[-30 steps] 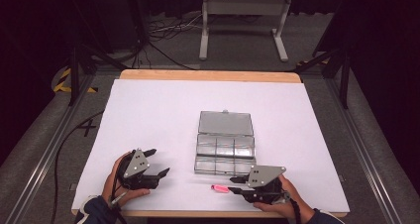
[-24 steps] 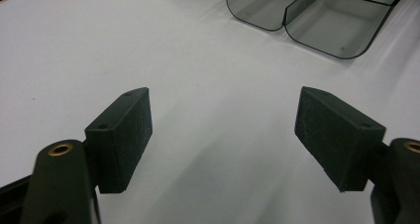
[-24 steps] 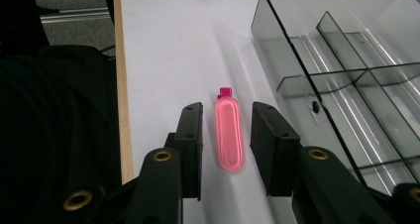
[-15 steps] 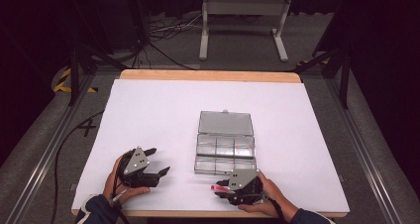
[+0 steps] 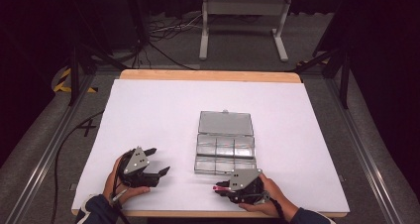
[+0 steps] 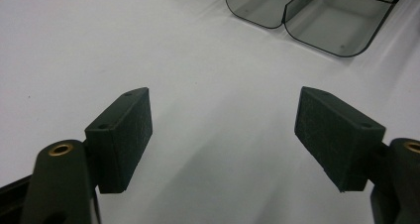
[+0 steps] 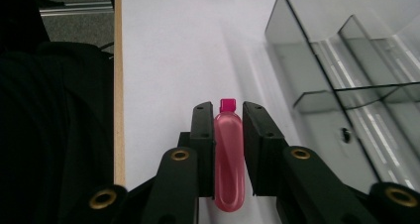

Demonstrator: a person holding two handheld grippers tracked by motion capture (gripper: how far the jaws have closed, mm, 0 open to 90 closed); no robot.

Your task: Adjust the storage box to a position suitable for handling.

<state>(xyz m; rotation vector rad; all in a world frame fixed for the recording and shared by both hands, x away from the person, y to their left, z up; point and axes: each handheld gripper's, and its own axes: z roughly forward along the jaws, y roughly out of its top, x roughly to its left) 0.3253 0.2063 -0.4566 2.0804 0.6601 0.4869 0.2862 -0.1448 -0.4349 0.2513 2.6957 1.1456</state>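
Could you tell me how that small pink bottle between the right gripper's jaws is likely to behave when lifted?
The pink bottle looks small and probably light. Its rounded, glossy sides could slip or roll if released. The right hand-held gripper flanks it along its length, so it should lift without tipping.

Black jaws, brass screws, grey plates, dark sleeves (image 5: 96,208)

Light falls from above onto the white bench (image 5: 163,115), which shows bright while the floor around it sinks into near black. The high view is soft and grainy. Pale streaks of glare line the clear box (image 7: 356,80), and soft shadows lie under the left gripper (image 6: 223,130).
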